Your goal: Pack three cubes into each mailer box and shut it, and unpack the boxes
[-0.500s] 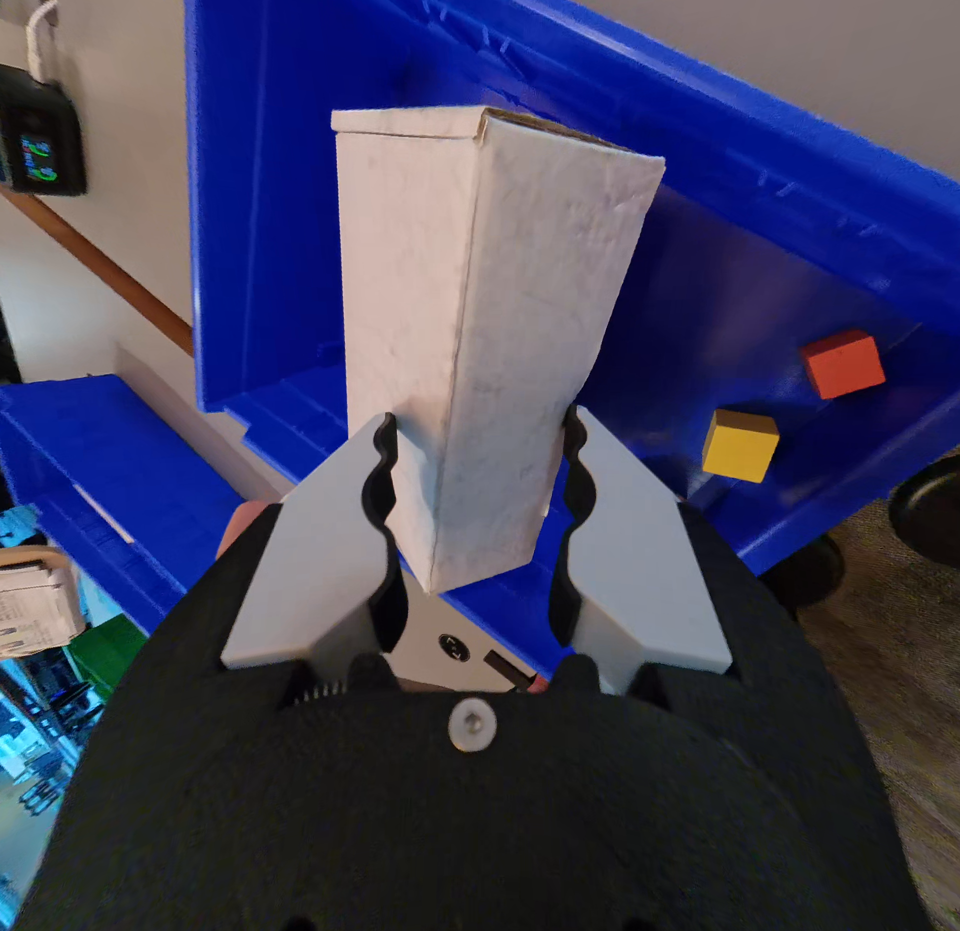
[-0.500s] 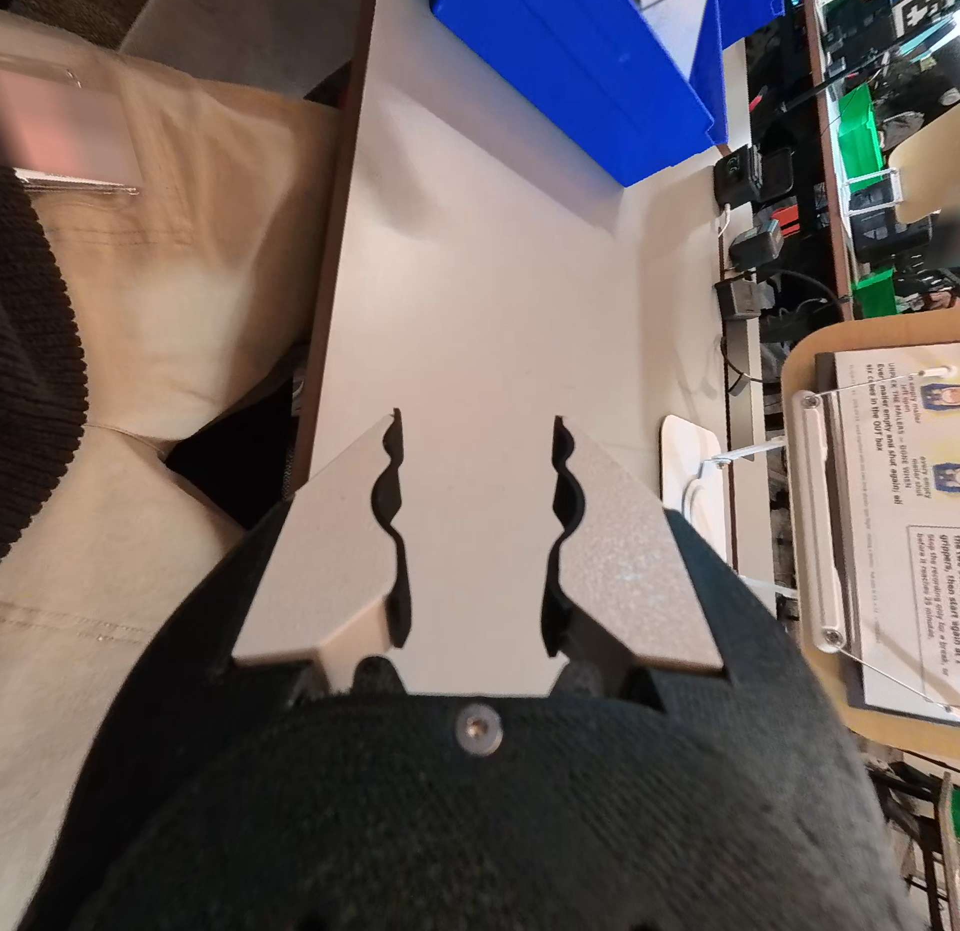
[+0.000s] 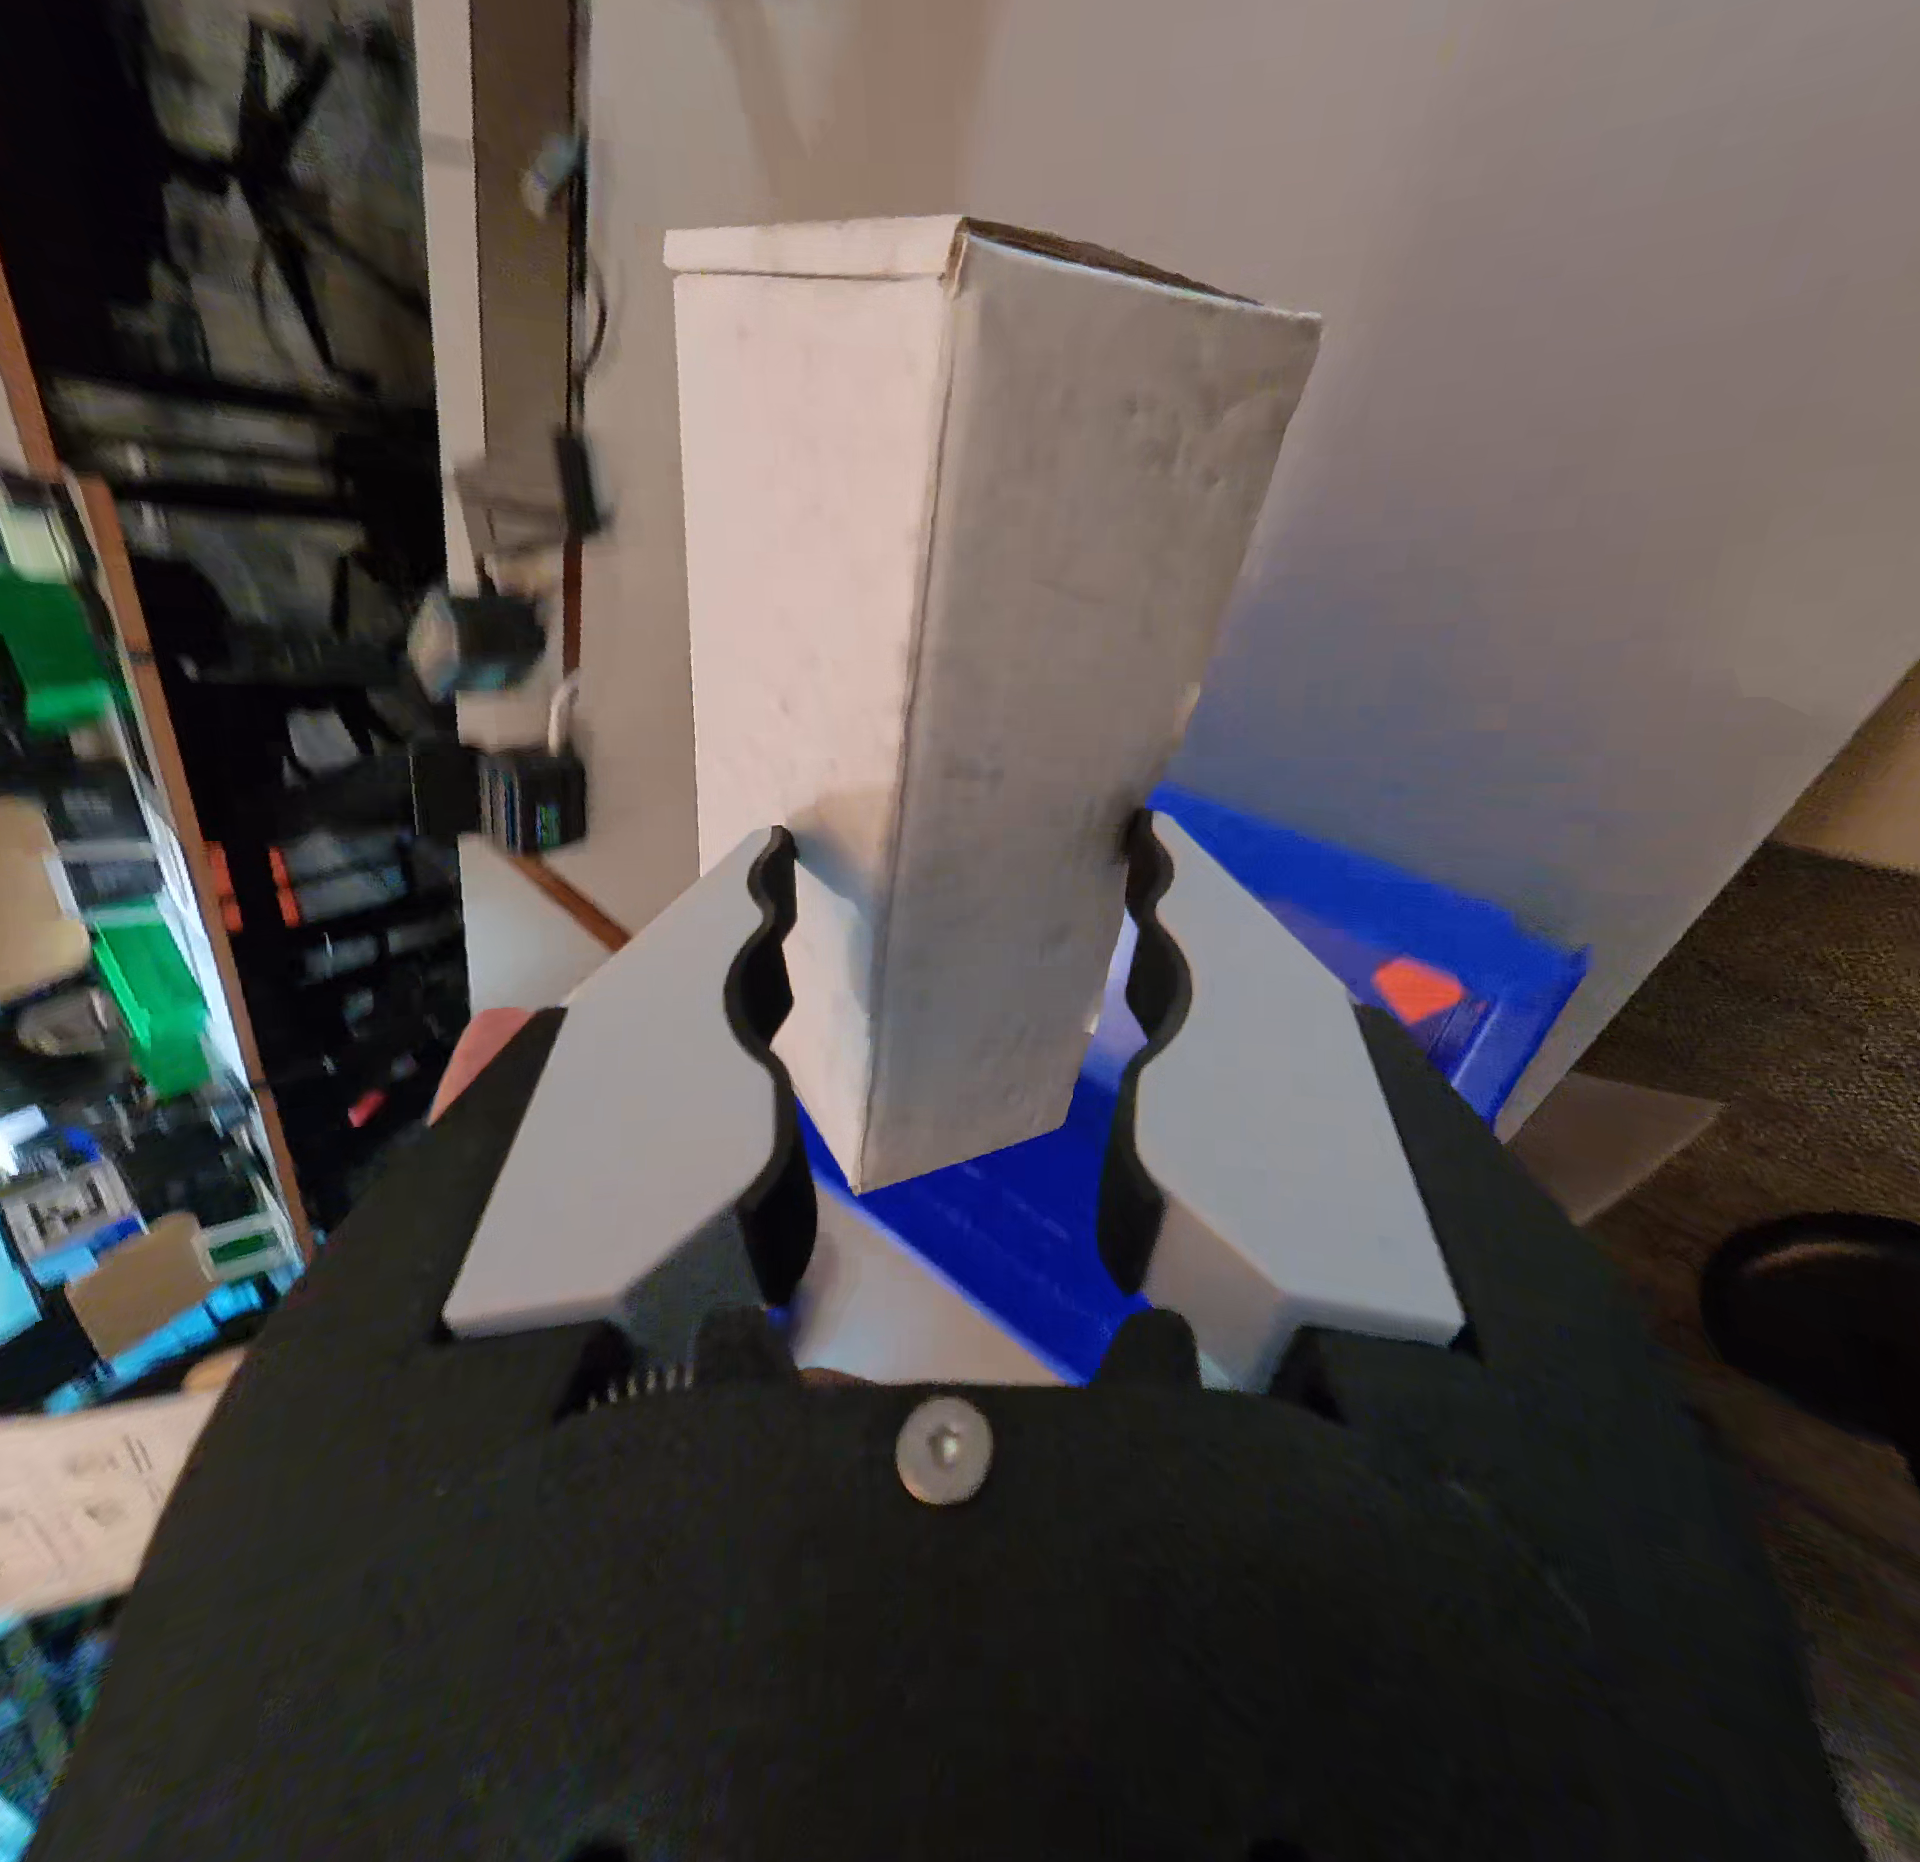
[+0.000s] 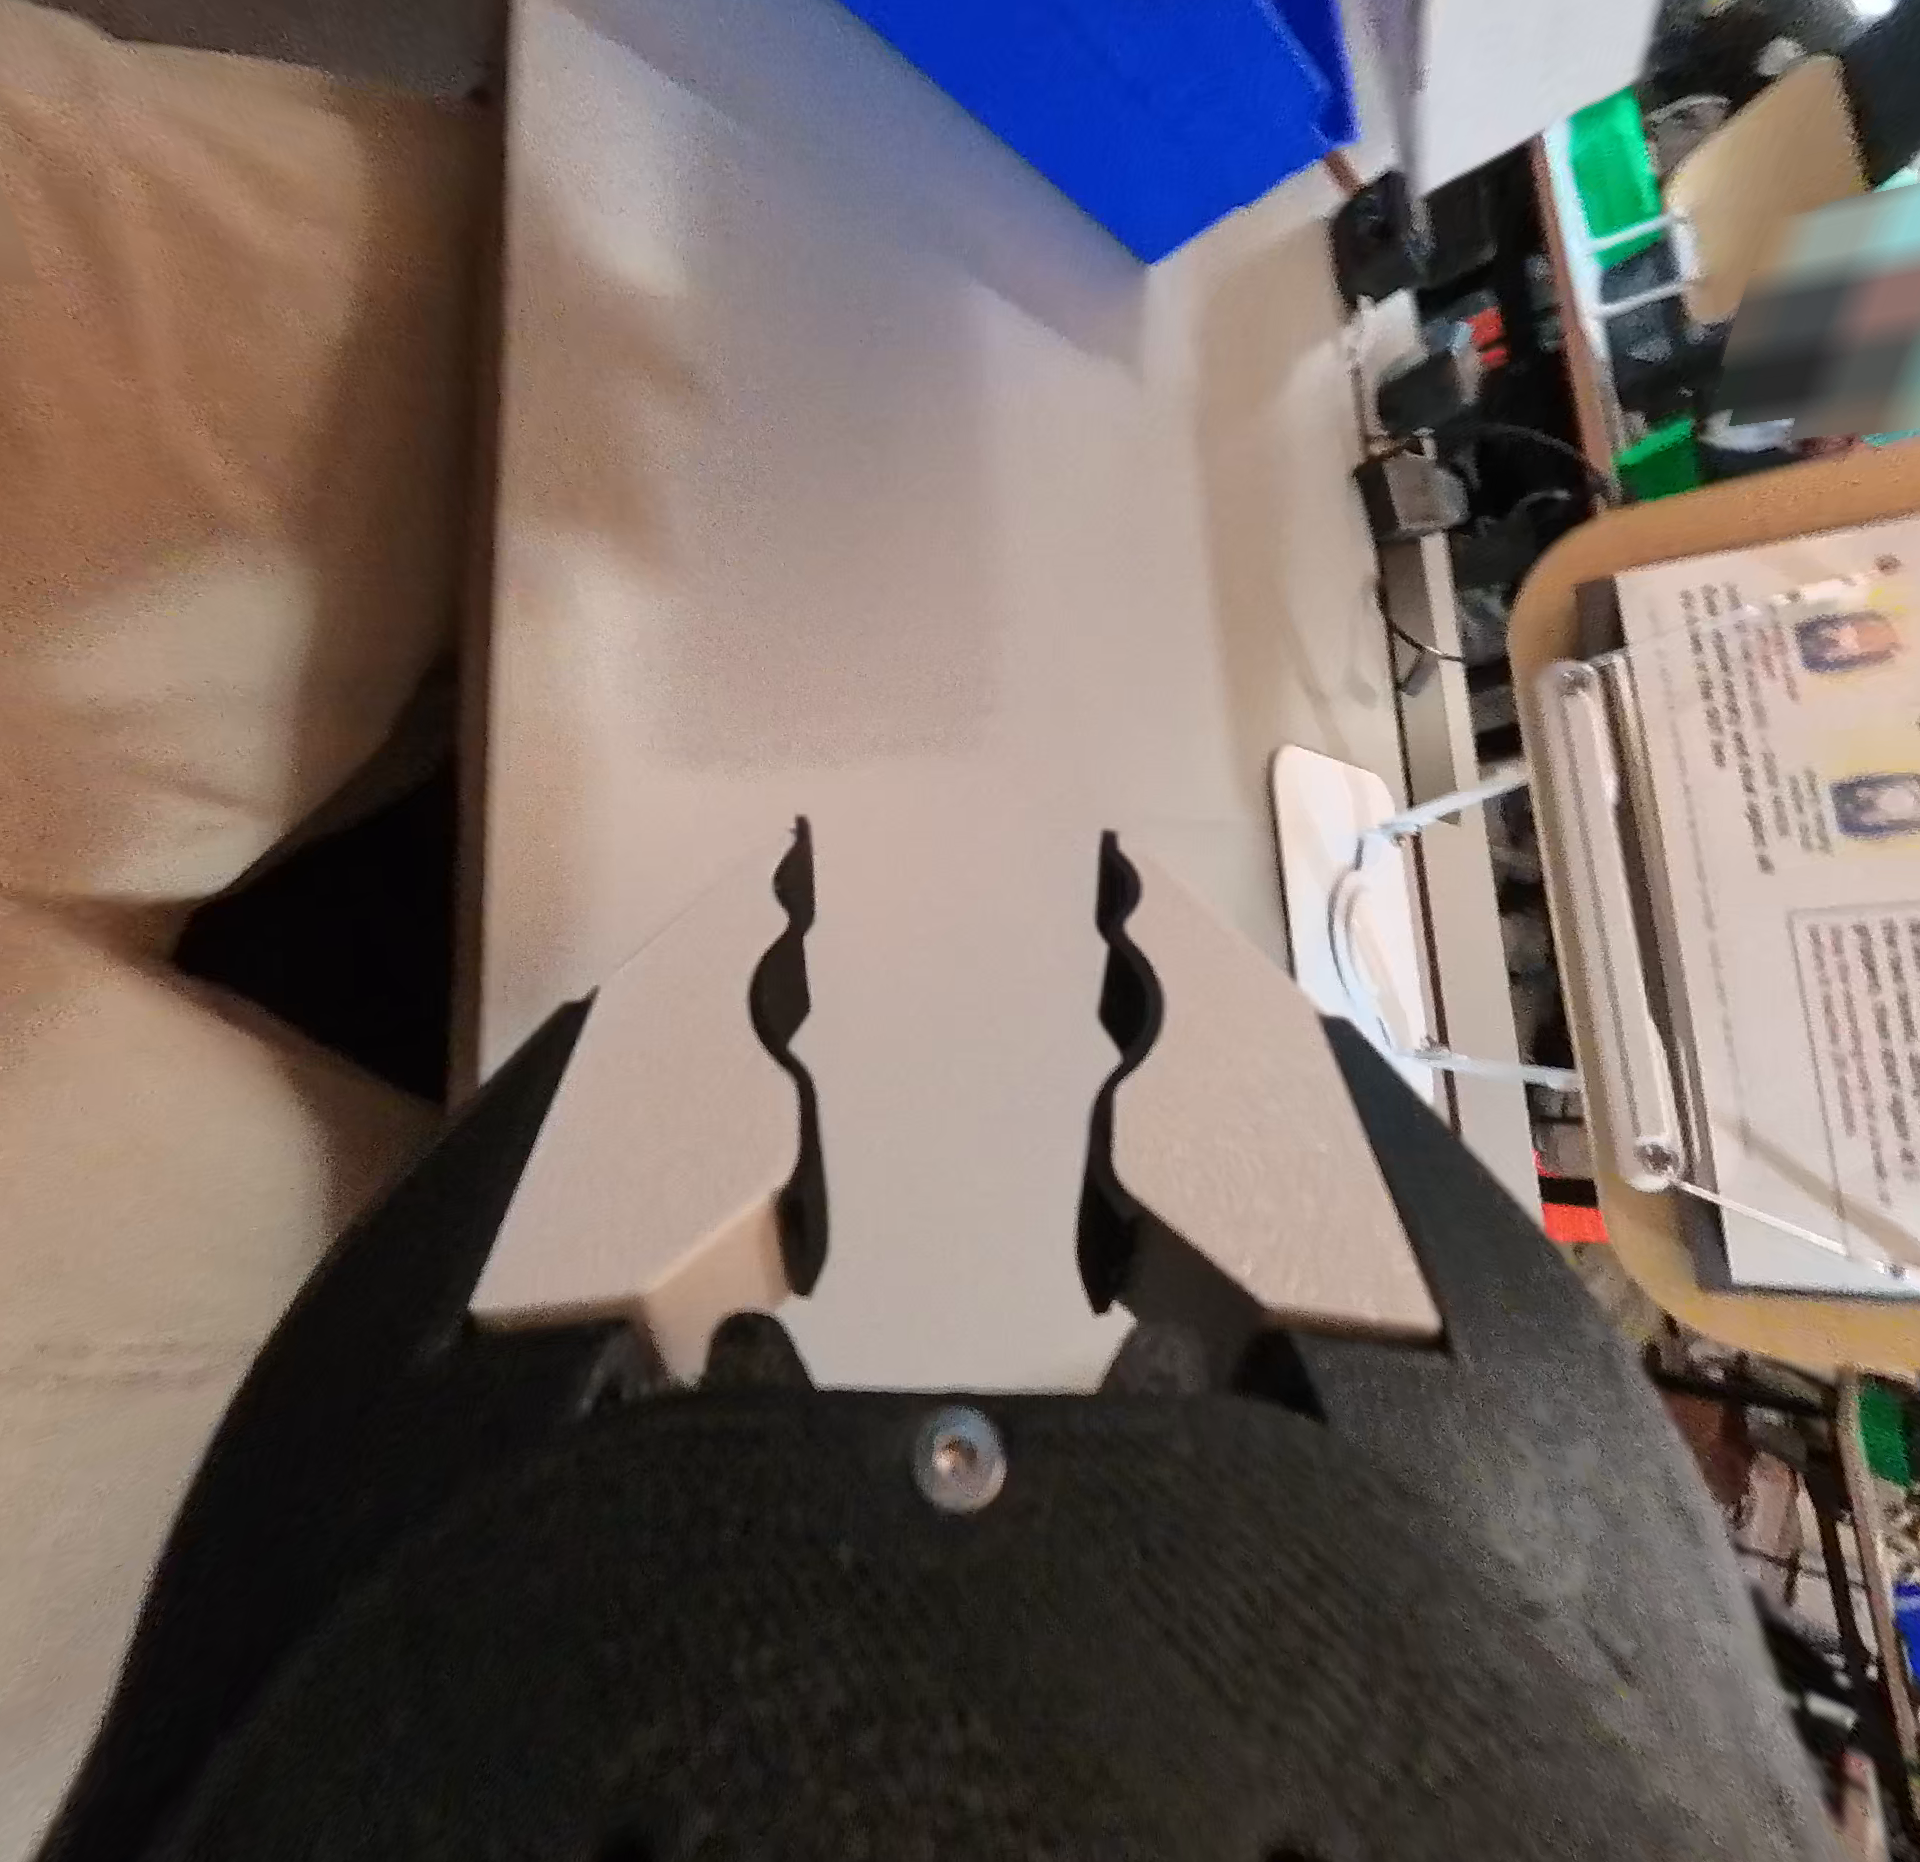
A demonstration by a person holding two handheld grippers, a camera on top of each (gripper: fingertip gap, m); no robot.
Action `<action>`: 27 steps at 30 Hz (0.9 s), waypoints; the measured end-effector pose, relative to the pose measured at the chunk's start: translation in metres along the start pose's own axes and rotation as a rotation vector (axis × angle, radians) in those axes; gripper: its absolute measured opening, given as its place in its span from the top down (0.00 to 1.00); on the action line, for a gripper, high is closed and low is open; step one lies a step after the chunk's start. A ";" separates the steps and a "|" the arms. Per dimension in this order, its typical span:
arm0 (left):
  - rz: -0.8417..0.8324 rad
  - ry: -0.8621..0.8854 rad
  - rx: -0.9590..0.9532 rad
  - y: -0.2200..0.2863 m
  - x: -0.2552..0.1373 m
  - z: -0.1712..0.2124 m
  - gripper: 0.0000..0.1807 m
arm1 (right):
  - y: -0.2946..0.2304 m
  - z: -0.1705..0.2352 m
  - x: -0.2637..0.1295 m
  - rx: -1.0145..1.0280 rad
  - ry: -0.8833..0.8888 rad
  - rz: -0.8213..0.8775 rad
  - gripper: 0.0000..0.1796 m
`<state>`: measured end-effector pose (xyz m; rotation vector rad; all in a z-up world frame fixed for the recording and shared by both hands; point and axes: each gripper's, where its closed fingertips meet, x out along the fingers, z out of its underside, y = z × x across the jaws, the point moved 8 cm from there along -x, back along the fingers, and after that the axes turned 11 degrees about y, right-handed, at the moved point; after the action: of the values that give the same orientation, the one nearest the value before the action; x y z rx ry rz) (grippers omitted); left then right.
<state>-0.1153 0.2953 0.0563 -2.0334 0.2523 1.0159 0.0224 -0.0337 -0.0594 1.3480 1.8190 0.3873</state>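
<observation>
- Since half a second ago the white mailer box (image 3: 987, 690) has been swung away from the blue bin (image 3: 1382, 939): earlier the bin's inside filled the left wrist view behind the box, now pale wall stands behind it and only a corner of the bin shows low, beyond the fingers.
- The box's place in the tongs is unchanged. The left gripper (image 3: 961, 846) is clamped on its lower end, one pad against each long side, so the box sticks out forward along the fingers, carried clear of any surface.
- The box looks shut from this side; its far end shows a dark brown edge, and I cannot tell whether a flap there is loose.
- An orange-red cube (image 3: 1418, 986) lies in the visible corner of the bin. The yellow cube seen earlier is out of frame now.
- The right gripper (image 4: 956, 846) holds nothing, its jaws parted above the pale table (image 4: 831, 565); its view has shifted only slightly and is blurrier.
- Another blue bin (image 4: 1091, 77) sits at the far side of that table, with a clipboard of printed sheets (image 4: 1766, 877) off to the right.
- My reading: with loose cubes in the bin, the box has likely been emptied and is being carried off, perhaps towards the table or the other bin. I cannot confirm what it contains.
</observation>
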 end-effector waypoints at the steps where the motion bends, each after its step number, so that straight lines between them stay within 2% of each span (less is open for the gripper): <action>1: 0.019 0.025 0.039 0.008 0.006 -0.018 0.65 | 0.004 0.006 0.001 0.014 0.014 0.040 0.69; 6: 0.156 0.153 0.198 0.062 0.056 -0.106 0.66 | 0.013 0.029 0.000 0.035 0.170 0.190 0.63; 8: 0.205 0.177 0.235 0.086 0.081 -0.131 0.66 | 0.015 0.039 -0.002 -0.015 0.158 0.262 0.63; 13: 0.295 0.294 0.215 0.129 0.127 -0.176 0.66 | 0.005 0.051 0.006 -0.058 0.073 0.200 0.53; 15: 0.312 0.343 0.193 0.137 0.132 -0.188 0.66 | 0.000 0.057 0.011 -0.130 0.021 0.196 0.53; 17: 0.338 0.380 0.164 0.144 0.131 -0.196 0.66 | -0.004 0.059 0.014 -0.206 0.005 0.212 0.59; 21: 0.243 0.415 0.194 0.151 0.129 -0.195 0.66 | -0.003 0.065 0.012 -0.221 -0.033 0.209 0.60; 25: 0.059 0.492 0.208 0.160 0.126 -0.184 0.54 | -0.003 0.072 0.003 -0.199 -0.025 0.221 0.60; 27: 0.068 0.547 0.191 0.171 0.129 -0.183 0.47 | -0.004 0.073 0.001 -0.171 -0.033 0.227 0.61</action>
<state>-0.0113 0.0714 -0.0793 -2.0972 0.6801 0.4325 0.0754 -0.0502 -0.1072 1.4348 1.5724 0.6227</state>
